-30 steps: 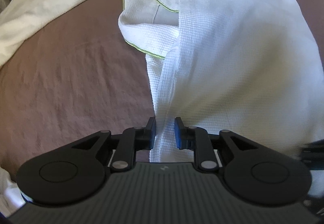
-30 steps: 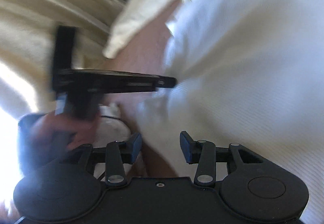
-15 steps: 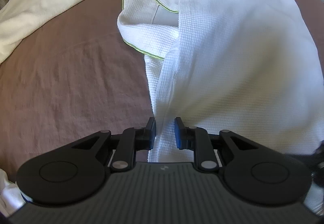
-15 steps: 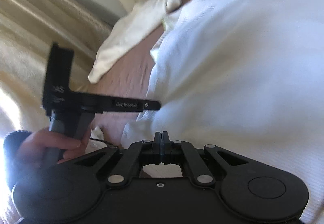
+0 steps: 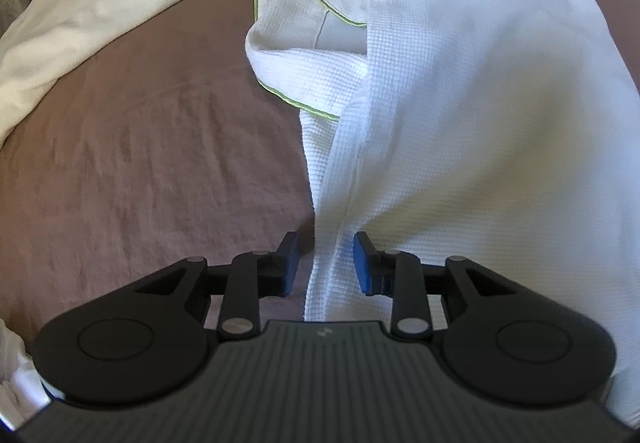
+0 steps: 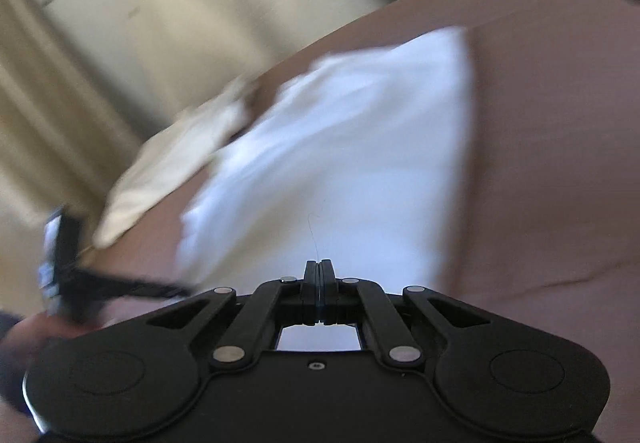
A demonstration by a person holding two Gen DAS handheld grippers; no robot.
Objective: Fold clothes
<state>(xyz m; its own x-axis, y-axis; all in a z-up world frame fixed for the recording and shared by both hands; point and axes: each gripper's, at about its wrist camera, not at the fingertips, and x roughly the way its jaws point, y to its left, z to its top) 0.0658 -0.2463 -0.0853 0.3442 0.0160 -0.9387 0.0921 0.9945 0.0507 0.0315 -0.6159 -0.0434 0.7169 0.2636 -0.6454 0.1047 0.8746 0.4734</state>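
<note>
A white waffle-weave garment [image 5: 460, 115] with a thin green trim lies spread on the brown bed cover [image 5: 140, 163]. Its folded left edge runs down between the fingers of my left gripper [image 5: 326, 263], which is open, both pads clear of the cloth. In the blurred right wrist view the same garment [image 6: 340, 163] lies flat ahead, and its near edge reaches my right gripper [image 6: 319, 271]. That gripper is shut, pads pressed together, no cloth visible between them. Only a fine thread rises above the tips.
A cream cloth [image 5: 100, 15] lies crumpled along the far left of the bed and shows again [image 6: 172, 163] beside the garment. A hand [image 6: 20, 339] holds the other gripper at the left edge. A pale wall and curtain stand behind the bed.
My left gripper's jaws have spread wider around the garment's edge. My right gripper went from open to shut, then swung up and back, so more bed and wall now show.
</note>
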